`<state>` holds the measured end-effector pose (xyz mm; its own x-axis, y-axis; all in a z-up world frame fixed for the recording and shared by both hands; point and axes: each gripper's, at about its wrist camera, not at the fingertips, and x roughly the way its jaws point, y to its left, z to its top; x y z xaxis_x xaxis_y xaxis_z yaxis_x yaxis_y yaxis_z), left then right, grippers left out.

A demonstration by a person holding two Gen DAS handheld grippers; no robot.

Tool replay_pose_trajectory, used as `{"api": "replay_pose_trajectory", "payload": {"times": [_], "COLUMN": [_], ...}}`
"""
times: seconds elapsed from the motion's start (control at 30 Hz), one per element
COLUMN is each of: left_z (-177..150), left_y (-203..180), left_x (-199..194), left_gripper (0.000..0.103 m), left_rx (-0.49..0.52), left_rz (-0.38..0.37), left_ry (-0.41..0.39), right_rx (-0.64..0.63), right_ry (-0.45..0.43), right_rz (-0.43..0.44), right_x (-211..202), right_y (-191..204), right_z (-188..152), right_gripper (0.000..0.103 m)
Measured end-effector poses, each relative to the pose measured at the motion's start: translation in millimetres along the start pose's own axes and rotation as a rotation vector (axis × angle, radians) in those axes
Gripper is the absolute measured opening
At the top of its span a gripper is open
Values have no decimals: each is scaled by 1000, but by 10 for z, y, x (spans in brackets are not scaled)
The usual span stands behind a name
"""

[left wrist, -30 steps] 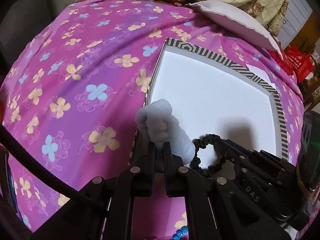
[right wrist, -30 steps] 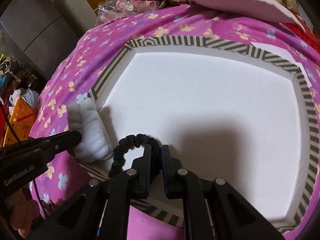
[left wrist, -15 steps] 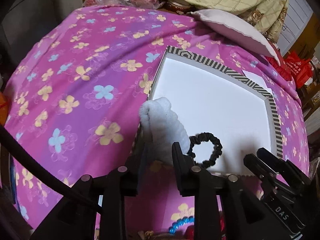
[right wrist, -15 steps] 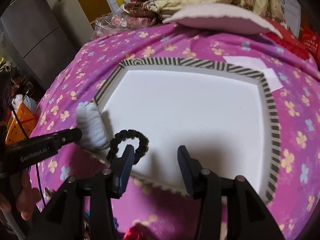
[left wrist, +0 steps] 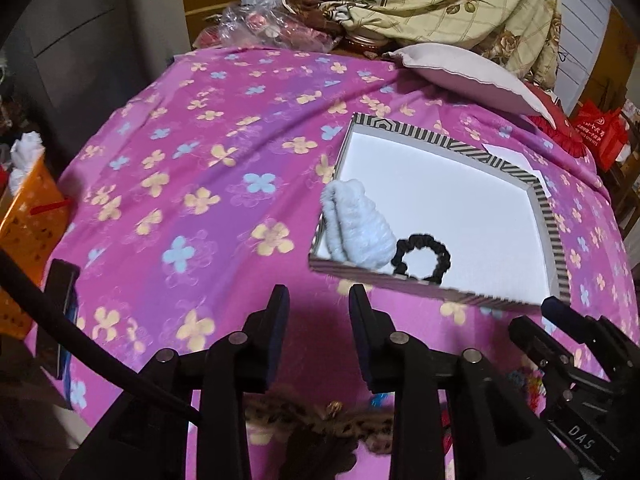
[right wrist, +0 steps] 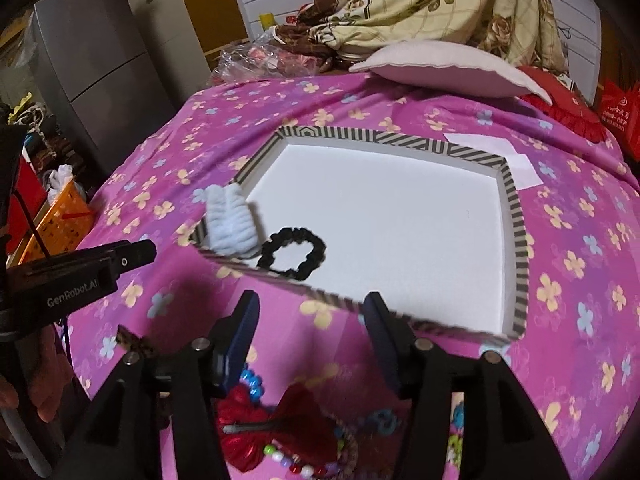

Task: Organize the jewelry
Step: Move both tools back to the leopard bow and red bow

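Observation:
A shallow white box with a striped rim [left wrist: 550, 216] [right wrist: 514, 216] lies on the pink flowered cloth. In its near-left corner sit a fluffy white scrunchie [left wrist: 356, 228] [right wrist: 230, 220] and a black scrunchie [left wrist: 422, 256] [right wrist: 292, 252], side by side. My left gripper [left wrist: 318, 300] is open and empty, just short of the box's near edge. My right gripper [right wrist: 310, 306] is open and empty, above the near edge. Below it lie a red hair bow [right wrist: 264, 428], coloured beads [right wrist: 288, 456] and a leopard-print piece [left wrist: 320, 424].
A pale pink cushion [left wrist: 468, 76] and a heap of quilts [right wrist: 420, 0] lie at the far side. An orange basket [left wrist: 24, 236] stands beyond the left edge of the cloth. A grey fridge [right wrist: 92, 64] stands at the left. White paper slips [right wrist: 504, 156] lie beside the box.
Both grippers opened, let go of the white and black scrunchies in the box corner, and pulled back toward me. The loose jewelry near the front edge has come into view.

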<state>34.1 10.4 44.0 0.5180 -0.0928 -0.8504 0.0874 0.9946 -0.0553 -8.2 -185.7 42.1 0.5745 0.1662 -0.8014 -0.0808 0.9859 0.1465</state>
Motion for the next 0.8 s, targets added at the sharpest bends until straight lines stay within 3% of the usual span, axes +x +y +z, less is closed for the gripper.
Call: {"api": "replay_pose_trajectory", "payload": {"times": [0.8], "left_z": [-783], "left_y": [111], "left_x": [-529], "left_gripper": [43], "left_rx": [-1], "left_rz": [22], "left_ry": [-67], "right_rx": [-73], "right_ry": [10], "right_rz": [14], "right_x": [-431], "right_y": [328], "right_z": [-583], "right_gripper": [66]}}
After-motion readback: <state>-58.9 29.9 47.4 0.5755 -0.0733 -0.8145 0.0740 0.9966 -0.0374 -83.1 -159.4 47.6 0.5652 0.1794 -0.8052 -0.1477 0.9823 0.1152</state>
